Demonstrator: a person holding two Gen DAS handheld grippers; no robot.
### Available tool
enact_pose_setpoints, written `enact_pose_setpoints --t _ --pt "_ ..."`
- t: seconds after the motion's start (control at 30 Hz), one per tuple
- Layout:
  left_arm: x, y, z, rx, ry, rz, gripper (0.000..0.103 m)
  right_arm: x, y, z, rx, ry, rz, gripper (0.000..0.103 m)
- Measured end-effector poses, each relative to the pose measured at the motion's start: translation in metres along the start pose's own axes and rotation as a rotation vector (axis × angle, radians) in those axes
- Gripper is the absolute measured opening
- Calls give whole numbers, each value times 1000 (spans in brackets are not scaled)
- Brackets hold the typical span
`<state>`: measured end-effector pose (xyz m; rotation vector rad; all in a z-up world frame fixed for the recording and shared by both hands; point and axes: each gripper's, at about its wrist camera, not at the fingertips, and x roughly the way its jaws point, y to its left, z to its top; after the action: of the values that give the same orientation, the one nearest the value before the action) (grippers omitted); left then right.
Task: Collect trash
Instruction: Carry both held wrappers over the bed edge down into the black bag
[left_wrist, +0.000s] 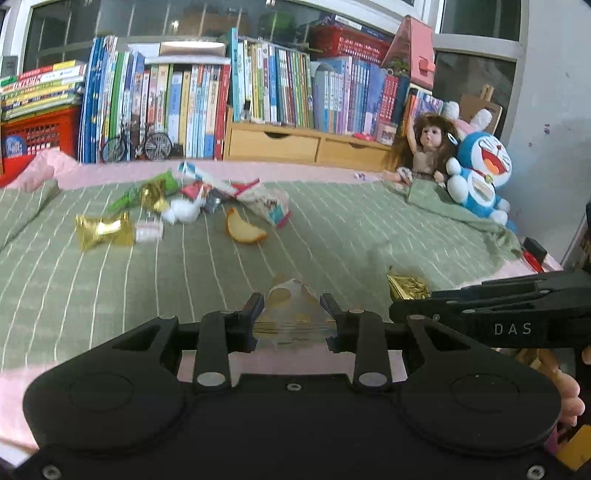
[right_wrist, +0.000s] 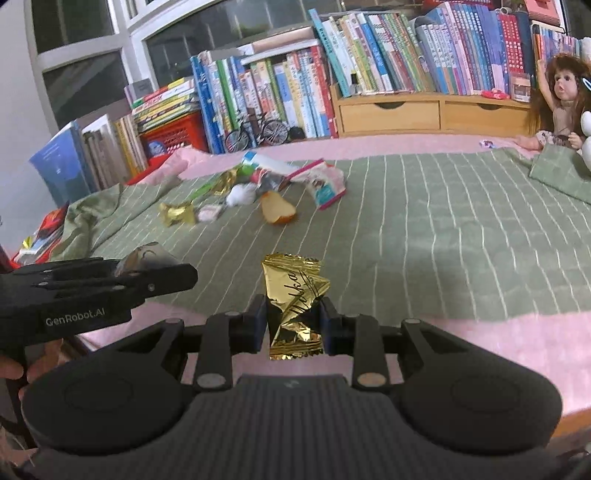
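Observation:
My left gripper (left_wrist: 291, 301) is shut on a clear wrapper with gold print (left_wrist: 290, 295), held low over the green striped bedspread (left_wrist: 332, 229). My right gripper (right_wrist: 291, 302) is shut on a crumpled gold foil wrapper (right_wrist: 291, 280). The two grippers sit side by side near the bed's front edge. In the right wrist view the left gripper (right_wrist: 184, 277) shows at the left. Farther back lies a litter pile: a gold wrapper (left_wrist: 103, 230), a white tissue wad (left_wrist: 183, 212), a bread slice (left_wrist: 243, 227), a pink packet (left_wrist: 275, 208) and green wrappers (left_wrist: 162, 182).
Rows of books (left_wrist: 258, 85) and a wooden drawer unit (left_wrist: 306, 146) line the back. A doll (left_wrist: 424, 147) and a blue plush toy (left_wrist: 478, 173) sit at the right. A red crate (left_wrist: 40, 133) and a miniature bicycle (left_wrist: 136, 144) stand at the left. A person's hand (left_wrist: 570, 398) grips the right handle.

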<state>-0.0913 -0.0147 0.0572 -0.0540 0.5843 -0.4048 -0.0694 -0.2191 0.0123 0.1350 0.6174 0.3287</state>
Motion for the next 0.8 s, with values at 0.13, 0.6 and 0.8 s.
enact_pose_setpoints --t 0.13,0.6,0.8 --pt "-12 2 -19 -12 22 -12 31 -6 13 -15 -36 41 21 34" --pt "-27 10 -88 -42 186 -23 31 3 50 -78 -166 276 79 34" --pt "-14 16 -118 -68 290 -6 31 19 54 -105 -176 385 85 34"
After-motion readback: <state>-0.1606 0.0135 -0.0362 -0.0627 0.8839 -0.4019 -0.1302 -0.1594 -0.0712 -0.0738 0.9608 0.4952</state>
